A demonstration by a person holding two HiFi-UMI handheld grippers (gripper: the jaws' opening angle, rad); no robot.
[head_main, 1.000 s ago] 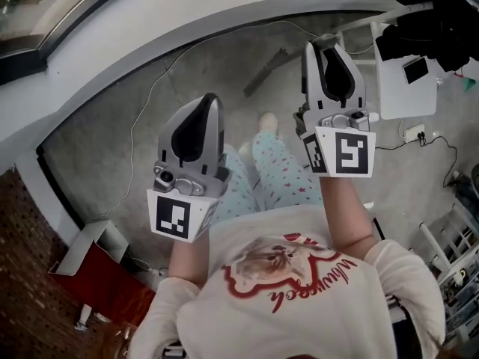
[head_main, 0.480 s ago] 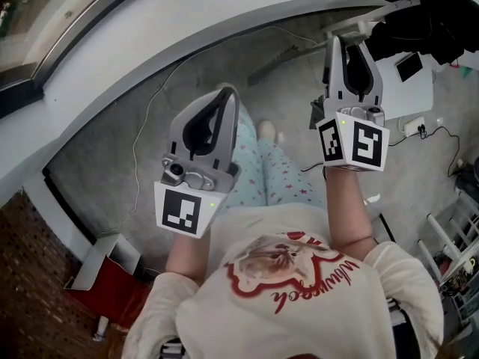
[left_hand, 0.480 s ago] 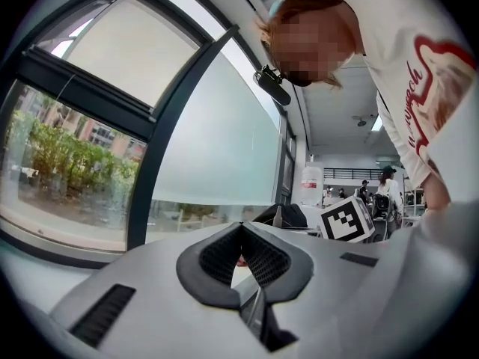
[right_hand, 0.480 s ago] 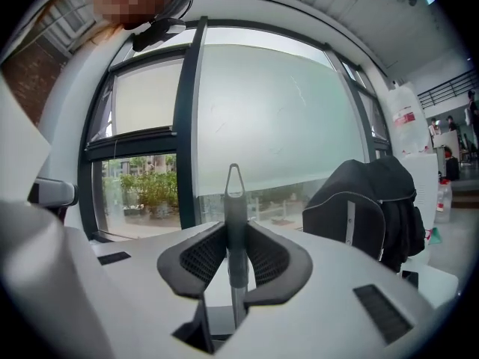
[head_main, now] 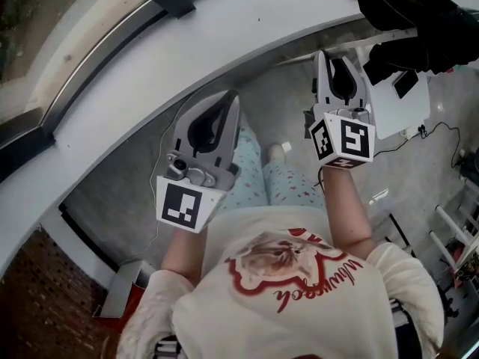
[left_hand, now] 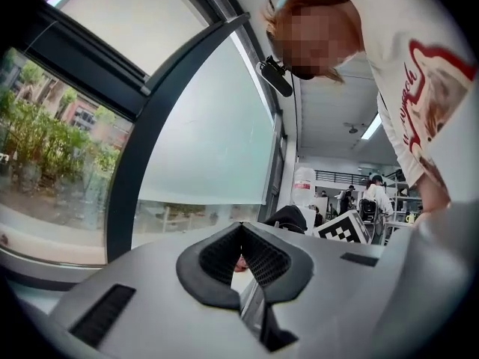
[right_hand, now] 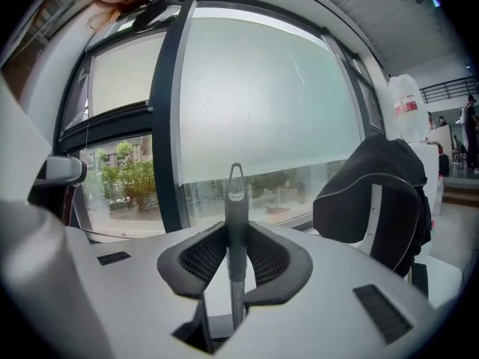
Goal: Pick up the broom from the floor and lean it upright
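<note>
The broom's dark grey handle [right_hand: 236,230] stands upright between the pads of my right gripper [right_hand: 236,239], which is shut on it. Its hanging loop [right_hand: 236,176] sticks up above the fingertips, in front of the frosted window. The brush end is hidden below the gripper. In the head view the right gripper [head_main: 330,58] points toward the white window sill [head_main: 224,40]. My left gripper [head_main: 230,99] is held beside it, over the person's legs. In the left gripper view its jaws [left_hand: 241,234] meet at the tips with nothing between them.
A black bag [right_hand: 374,200] lies on the sill at the right [head_main: 419,21]. Below it is a white box [head_main: 400,99] with cables [head_main: 441,137] on the grey floor. A dark window post [right_hand: 168,126] rises at the left. A red box [head_main: 131,294] sits by the brick wall.
Both grippers have moved toward the window sill, and the view has swung so the sill fills more of the picture. The right gripper keeps its hold on the handle.
</note>
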